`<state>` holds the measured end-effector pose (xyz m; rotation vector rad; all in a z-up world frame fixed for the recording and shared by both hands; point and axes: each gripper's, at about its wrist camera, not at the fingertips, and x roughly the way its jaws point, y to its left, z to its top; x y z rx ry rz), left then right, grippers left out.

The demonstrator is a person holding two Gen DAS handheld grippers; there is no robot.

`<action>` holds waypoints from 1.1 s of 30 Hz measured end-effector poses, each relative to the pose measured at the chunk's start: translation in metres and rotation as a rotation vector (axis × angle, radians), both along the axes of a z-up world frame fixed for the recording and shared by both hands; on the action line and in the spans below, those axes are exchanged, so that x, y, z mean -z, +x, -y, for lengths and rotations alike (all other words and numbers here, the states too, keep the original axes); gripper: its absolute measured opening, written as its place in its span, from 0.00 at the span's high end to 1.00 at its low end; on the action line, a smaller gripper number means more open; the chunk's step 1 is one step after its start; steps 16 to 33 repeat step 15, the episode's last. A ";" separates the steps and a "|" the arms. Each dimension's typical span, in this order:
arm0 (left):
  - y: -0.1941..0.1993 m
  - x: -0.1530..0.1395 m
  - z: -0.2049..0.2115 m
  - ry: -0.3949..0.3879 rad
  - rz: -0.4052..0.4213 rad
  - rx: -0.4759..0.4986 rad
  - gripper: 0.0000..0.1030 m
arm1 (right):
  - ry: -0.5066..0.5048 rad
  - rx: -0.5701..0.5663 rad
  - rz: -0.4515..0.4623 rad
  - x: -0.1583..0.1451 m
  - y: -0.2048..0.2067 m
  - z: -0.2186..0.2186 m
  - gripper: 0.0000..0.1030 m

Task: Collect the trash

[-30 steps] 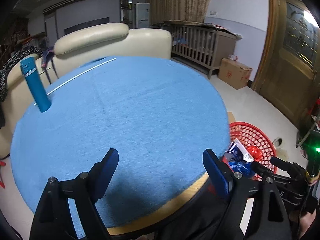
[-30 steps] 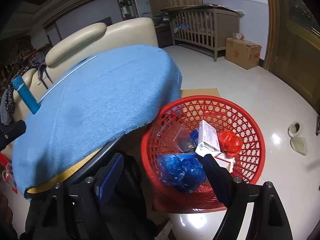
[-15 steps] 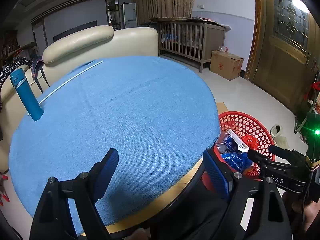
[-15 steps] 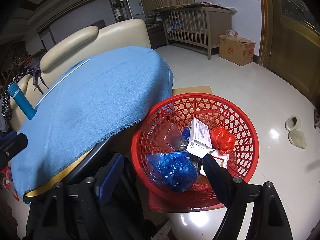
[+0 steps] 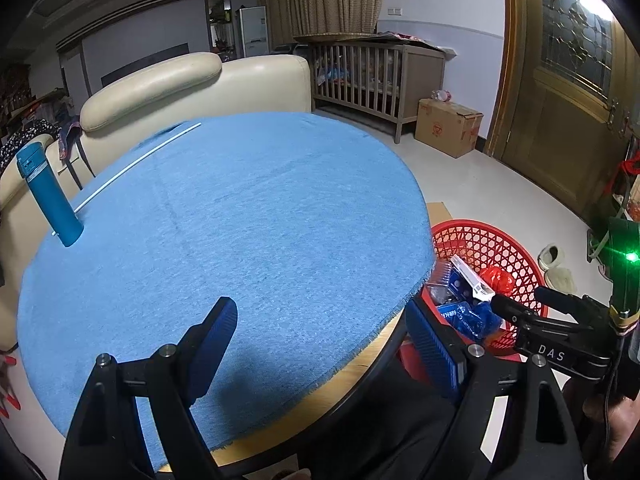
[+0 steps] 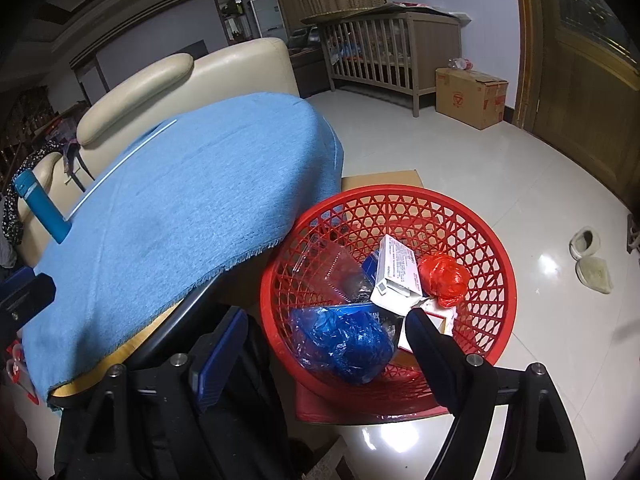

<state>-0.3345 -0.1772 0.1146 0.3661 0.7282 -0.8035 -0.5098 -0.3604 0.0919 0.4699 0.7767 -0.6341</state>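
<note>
A red mesh basket [image 6: 472,216] stands on the floor beside the round table. It holds a blue plastic bag [image 6: 344,340], a white box [image 6: 394,272], a red crumpled bag [image 6: 444,276] and a clear wrapper [image 6: 338,268]. My right gripper [image 6: 320,344] is open and empty just above the basket's near rim. My left gripper [image 5: 320,340] is open and empty over the near edge of the blue tablecloth [image 5: 240,216]. The basket also shows in the left wrist view [image 5: 480,240].
A teal bottle [image 5: 50,196] stands at the table's far left, with a thin white rod [image 5: 132,164] beside it. A cream sofa [image 5: 180,84] sits behind the table. A wooden crib [image 5: 372,76], cardboard box [image 5: 448,128], door and slippers [image 6: 588,256] lie to the right.
Both grippers have drawn back and risen slightly; the basket and table look a little farther away. Both stay open and empty.
</note>
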 end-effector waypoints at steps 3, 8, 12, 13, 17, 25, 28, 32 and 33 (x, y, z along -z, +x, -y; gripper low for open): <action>-0.004 -0.001 0.001 0.001 0.009 0.009 0.16 | -0.003 0.016 0.000 0.000 -0.002 0.002 0.19; -0.007 -0.001 0.003 -0.004 0.013 0.033 0.16 | 0.000 0.033 -0.004 0.001 -0.005 0.005 0.19; -0.010 0.001 0.005 -0.001 0.005 0.056 0.16 | 0.004 0.032 -0.005 0.002 -0.005 0.004 0.19; -0.011 0.001 0.005 0.000 0.006 0.060 0.16 | 0.004 0.033 -0.006 0.002 -0.005 0.004 0.19; -0.012 0.001 0.006 0.001 0.008 0.062 0.16 | 0.006 0.033 -0.006 0.003 -0.005 0.004 0.19; -0.012 0.001 0.006 0.001 0.008 0.062 0.16 | 0.006 0.033 -0.006 0.003 -0.005 0.004 0.19; -0.012 0.001 0.006 0.001 0.008 0.062 0.16 | 0.006 0.033 -0.006 0.003 -0.005 0.004 0.19; -0.012 0.001 0.006 0.001 0.008 0.062 0.16 | 0.006 0.033 -0.006 0.003 -0.005 0.004 0.19; -0.012 0.001 0.006 0.001 0.008 0.062 0.16 | 0.006 0.033 -0.006 0.003 -0.005 0.004 0.19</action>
